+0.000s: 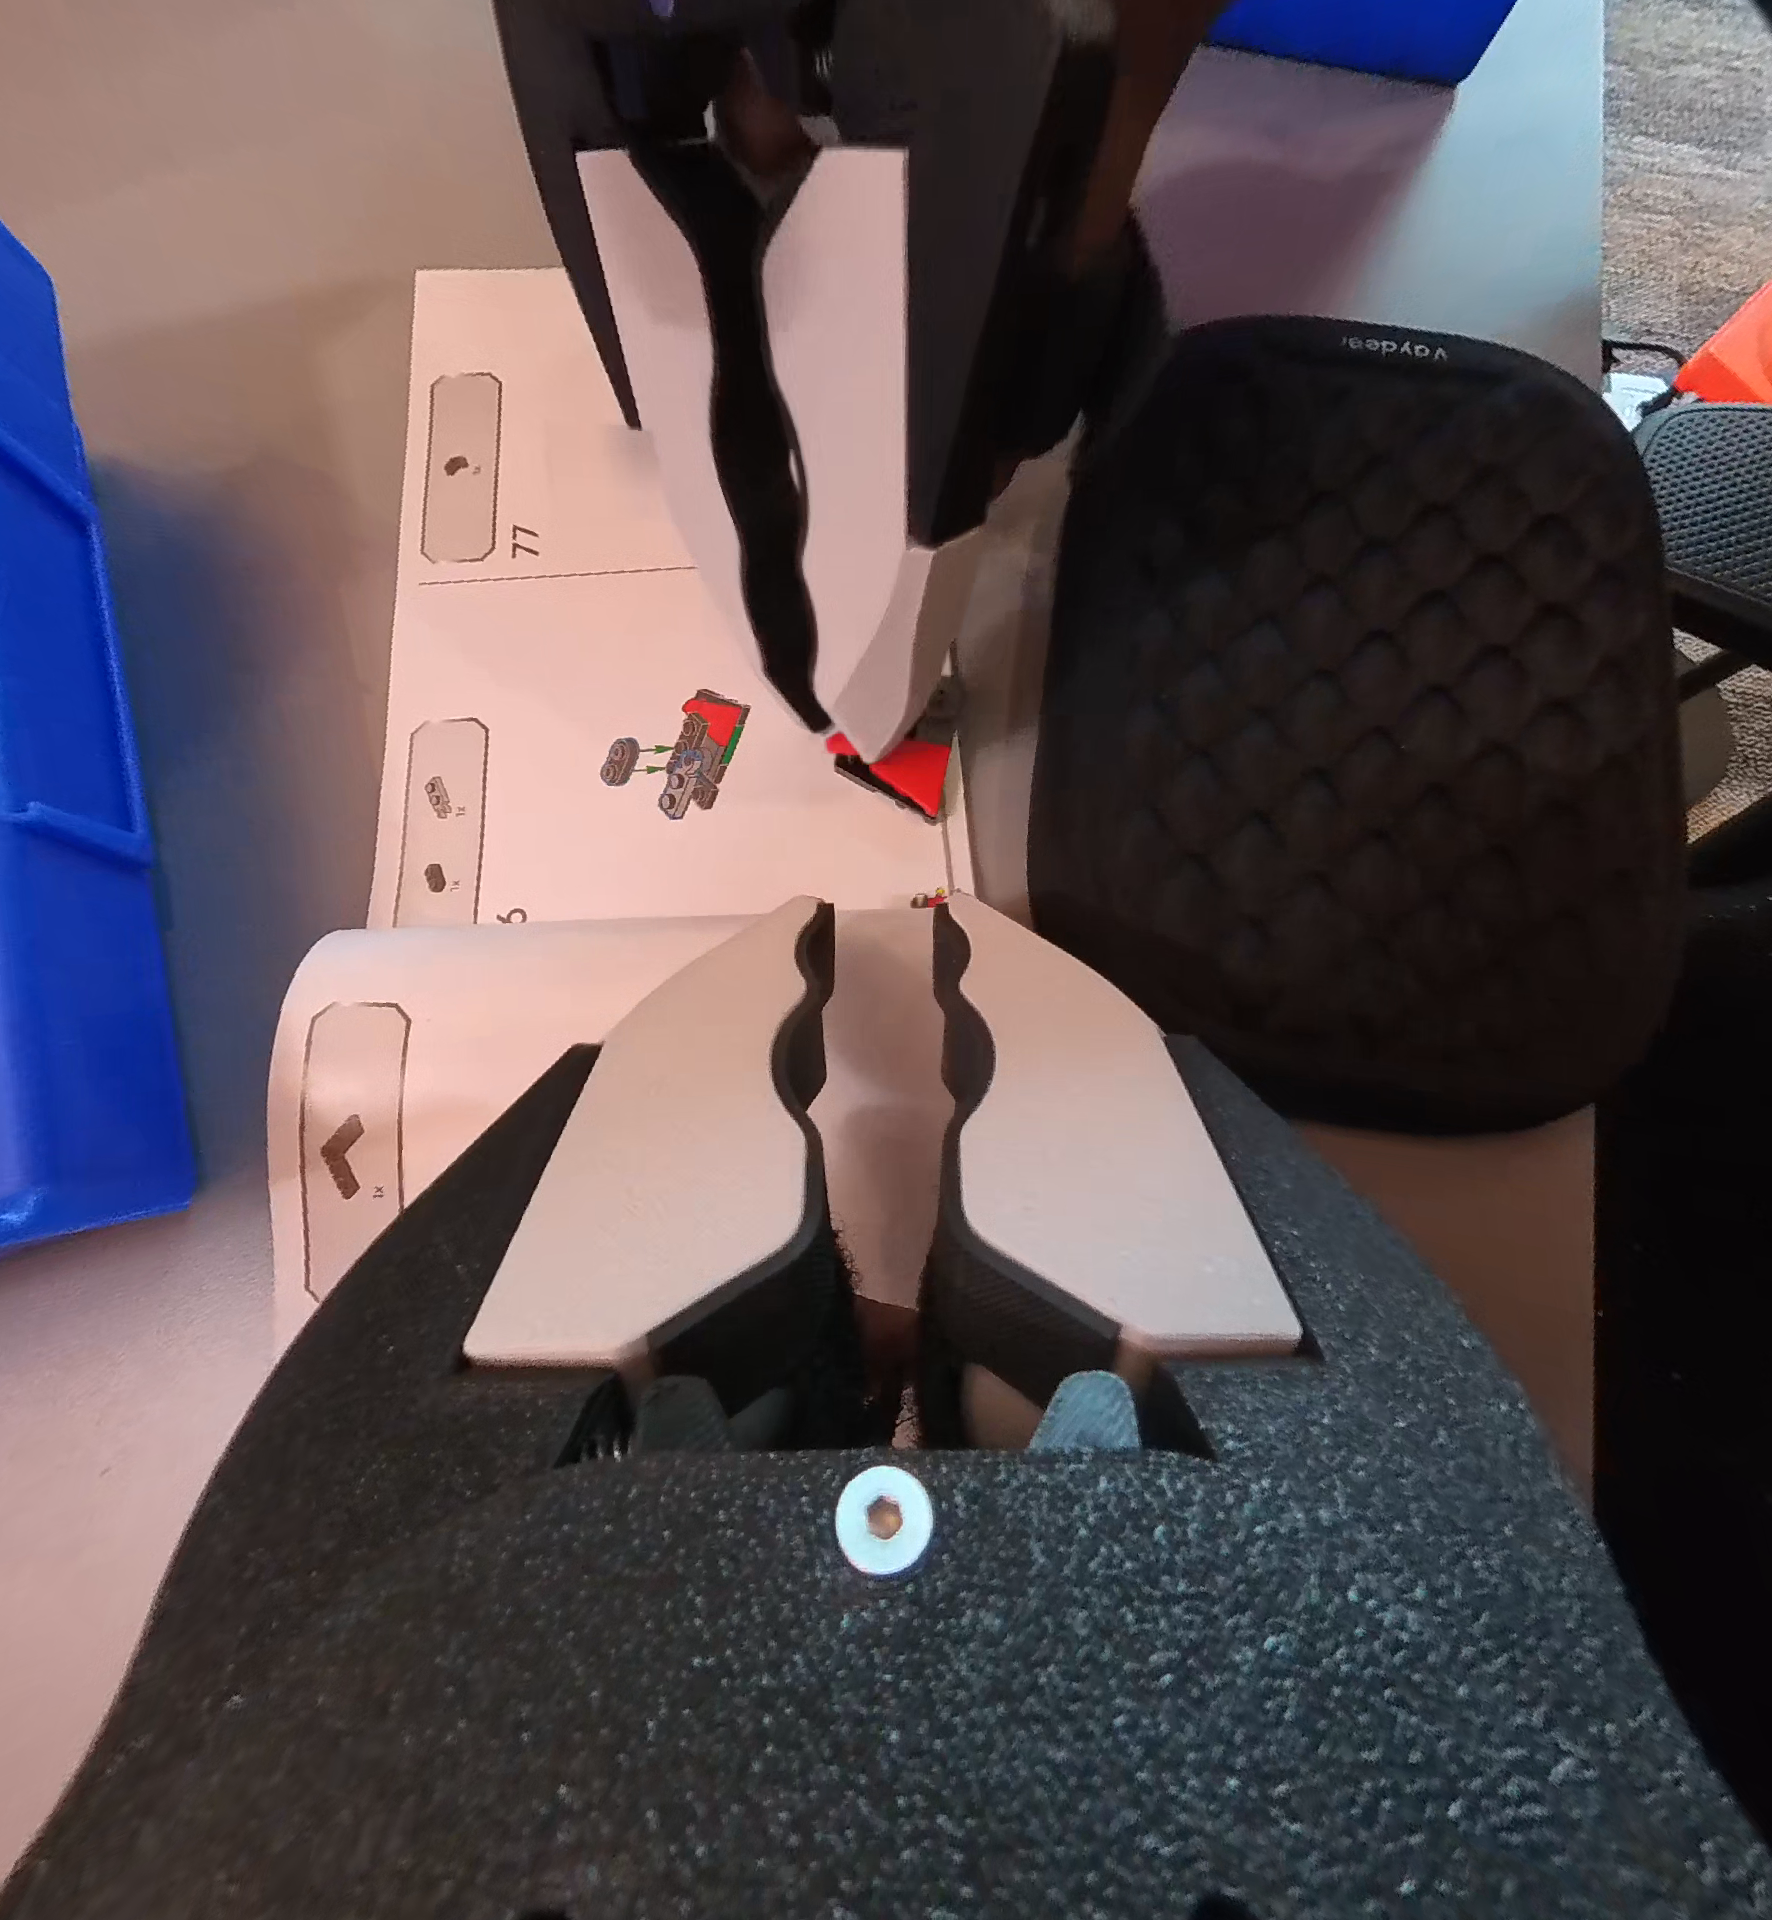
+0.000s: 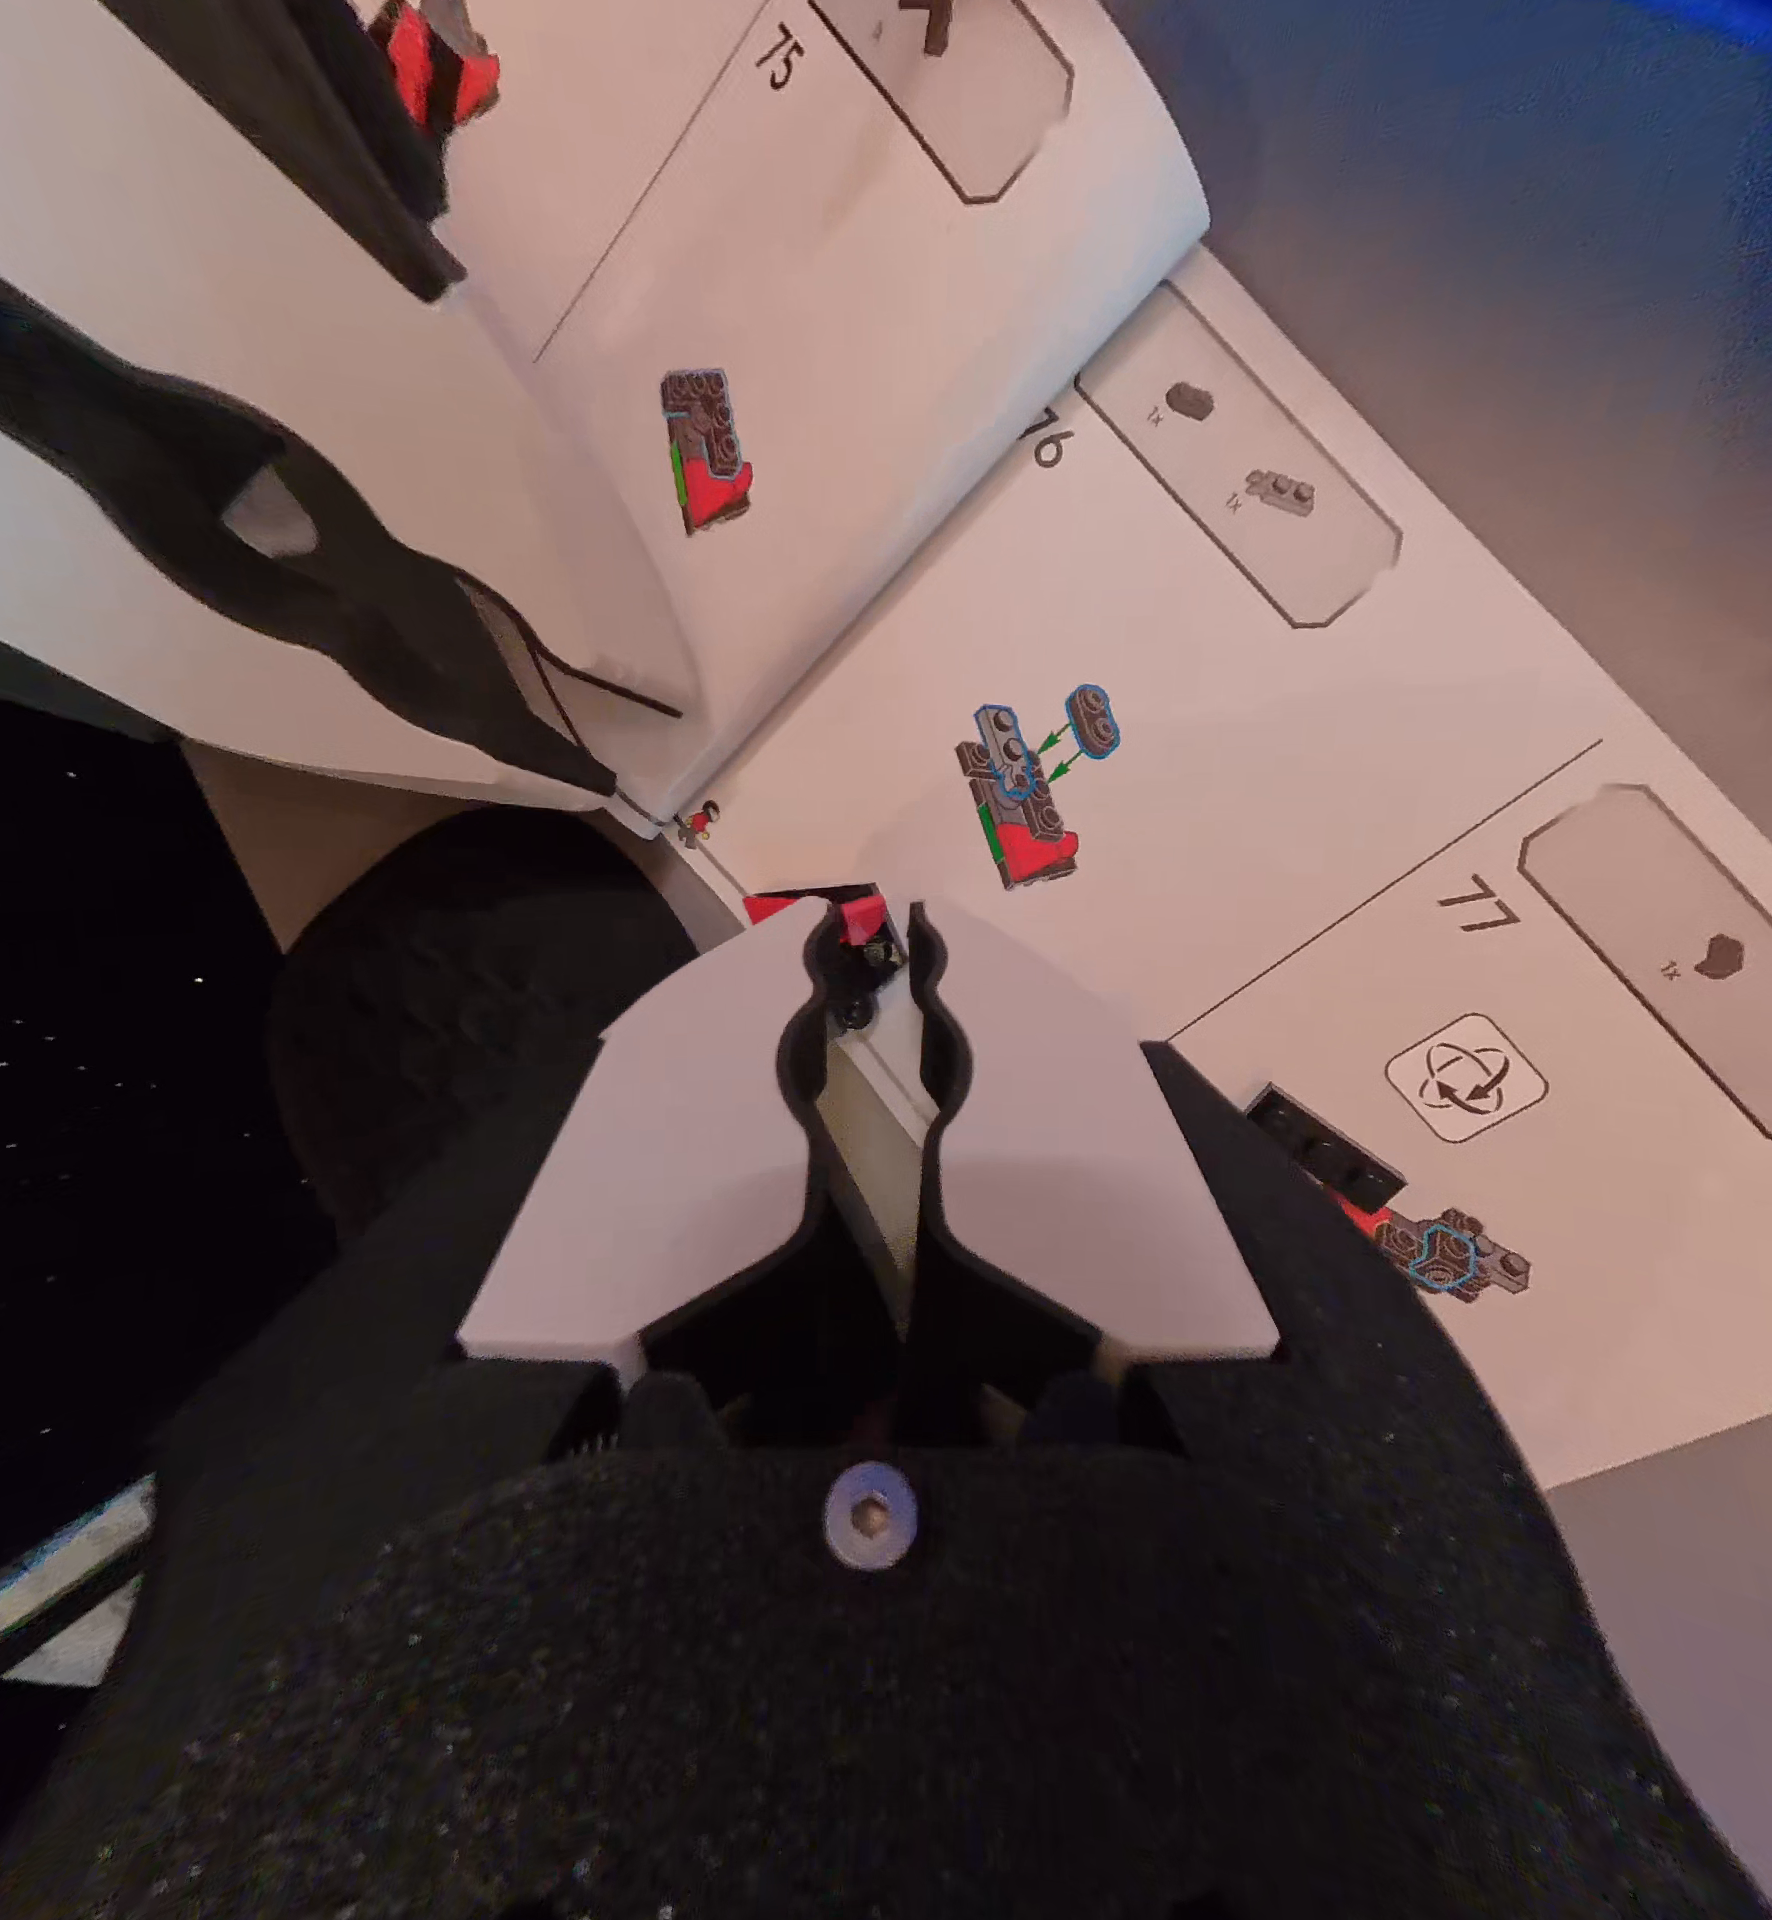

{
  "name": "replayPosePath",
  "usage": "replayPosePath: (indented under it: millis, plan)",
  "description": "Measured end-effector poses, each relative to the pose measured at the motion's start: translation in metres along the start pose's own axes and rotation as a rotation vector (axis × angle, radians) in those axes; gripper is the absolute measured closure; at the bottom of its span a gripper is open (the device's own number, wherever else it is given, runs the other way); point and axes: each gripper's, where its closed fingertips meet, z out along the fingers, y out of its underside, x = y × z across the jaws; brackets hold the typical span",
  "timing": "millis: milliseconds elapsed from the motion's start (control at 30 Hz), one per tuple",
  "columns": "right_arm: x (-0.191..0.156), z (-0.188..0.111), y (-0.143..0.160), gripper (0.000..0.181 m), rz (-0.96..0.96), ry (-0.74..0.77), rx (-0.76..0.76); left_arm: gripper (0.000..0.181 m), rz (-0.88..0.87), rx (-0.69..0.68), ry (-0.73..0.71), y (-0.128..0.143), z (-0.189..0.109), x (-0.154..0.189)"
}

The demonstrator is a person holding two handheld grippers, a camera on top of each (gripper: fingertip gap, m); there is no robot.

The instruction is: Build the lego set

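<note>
Lego piece (image 1: 897, 774) sits at booklet (image 1: 570, 665) edge, seemingly under right gripper (image 1: 840, 732).

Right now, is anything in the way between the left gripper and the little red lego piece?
Nothing blocks it. Only bare instruction booklet page lies between the left gripper and the red lego piece. But the right gripper is already at the piece from the far side, so it's crowded there.
</note>
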Motion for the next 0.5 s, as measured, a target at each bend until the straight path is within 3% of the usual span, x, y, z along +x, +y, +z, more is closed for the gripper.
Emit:
replayPosePath:
  millis: [33,233,500]
  plan:
    - [-0.001,0.0,0.0,0.172,-0.012,-0.003,-0.002,0.164,0.001,0.001,0.0,0.0,0.0,0.0]
    - [-0.003,-0.001,0.0,0.174,-0.153,0.009,-0.039,0.164,-0.002,0.003,-0.002,0.001,-0.001,-0.001]
    - [-0.011,-0.006,0.001,0.174,-0.687,0.07,-0.148,0.164,-0.008,0.045,-0.04,-0.005,-0.006,-0.008]
